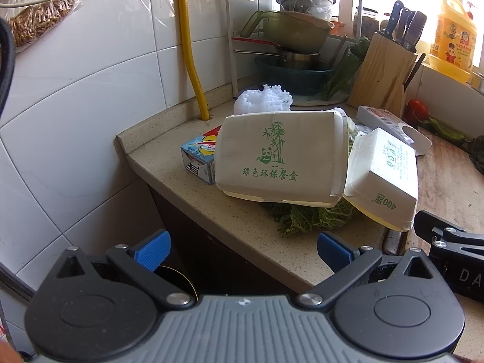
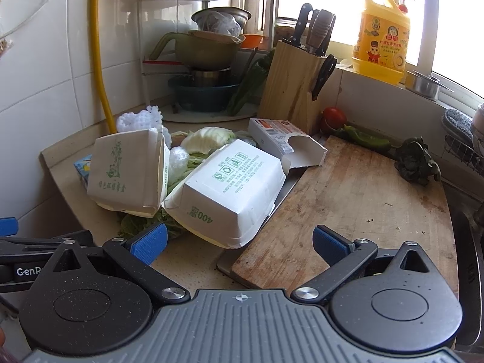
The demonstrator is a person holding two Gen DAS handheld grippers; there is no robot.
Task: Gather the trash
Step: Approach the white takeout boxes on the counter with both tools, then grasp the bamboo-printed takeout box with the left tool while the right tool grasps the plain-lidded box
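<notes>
Both grippers hung back from the desk, so collecting had apparently not begun: the left gripper and right gripper had their fingers spread wide, holding nothing. The trash sat heaped near the desk's corner: a panda-printed meal box leaning against a second white box, cabbage leaves beneath, a torn carton behind. The next move probably called for closing on one box's edge. A worn cutting board, knife block and tiled wall surrounded them.
</notes>
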